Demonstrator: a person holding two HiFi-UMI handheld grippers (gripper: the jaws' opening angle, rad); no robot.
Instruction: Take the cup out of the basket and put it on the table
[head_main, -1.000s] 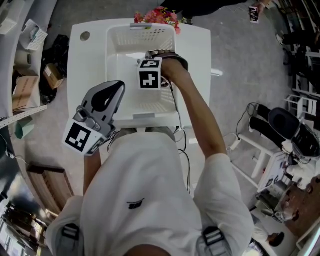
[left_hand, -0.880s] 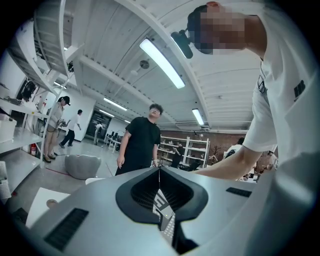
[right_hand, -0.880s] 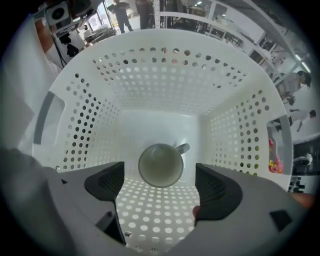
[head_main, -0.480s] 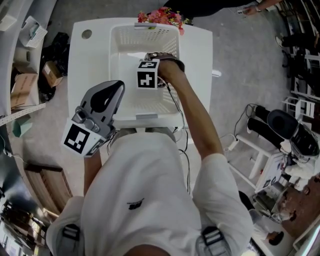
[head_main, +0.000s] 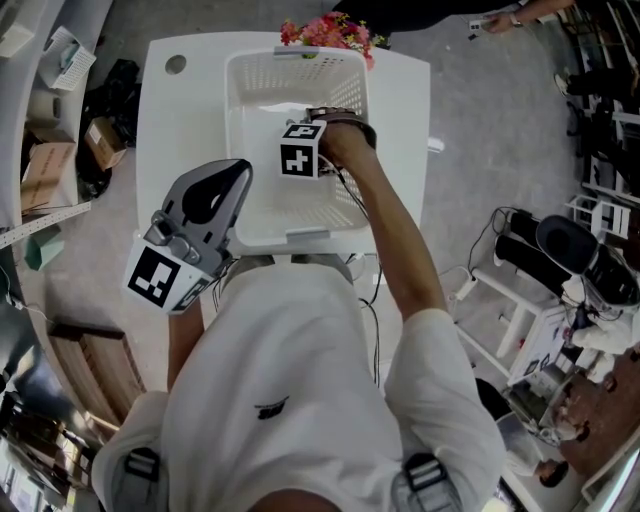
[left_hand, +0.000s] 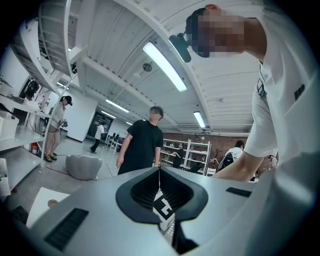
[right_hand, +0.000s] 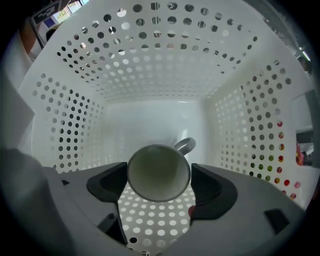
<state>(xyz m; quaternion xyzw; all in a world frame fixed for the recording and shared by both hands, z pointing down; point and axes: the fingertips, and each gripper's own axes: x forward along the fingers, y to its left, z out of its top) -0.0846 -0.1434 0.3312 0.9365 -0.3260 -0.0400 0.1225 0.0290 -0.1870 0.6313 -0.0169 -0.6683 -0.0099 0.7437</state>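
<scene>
- Since the frame a second ago, the white table (head_main: 160, 130) and the basket (head_main: 246, 76) have slid slightly toward 3 o'clock in the head view. The right gripper (right_hand: 158, 176) stays low inside the basket, and the left gripper (head_main: 226, 186) has not changed place.
- Table: occupies the 12 o'clock part of the head view. A small round hole (head_main: 176, 64) sits near its 10 o'clock corner.
- Person: white shirt (head_main: 290, 400) at 6 o'clock in the head view. The right forearm (head_main: 395, 235) reaches from there toward 12 o'clock into the basket.
- Basket: white with perforated walls, standing on the table. A bunch of pink and red flowers (head_main: 326, 30) lies just beyond its 12 o'clock rim.
- Left gripper: held in the air at 9 o'clock of the basket, near its 7 o'clock corner. Its own view looks up at ceiling lights and a bystander in black (left_hand: 142, 146). Its jaws are pressed together along a thin seam, with nothing between them.
- Right gripper: its marker cube (head_main: 302, 150) shows inside the basket, toward the 3 o'clock wall. The jaws are drawn in to the width of the cup (right_hand: 158, 167), one pad at each side of its wall with no gap visible.
- Cup: pale and inside the basket, centred between the right jaws. Its open mouth faces the camera and its handle (right_hand: 184, 146) points to 1 o'clock. The head view hides it under the hand and cube.
</scene>
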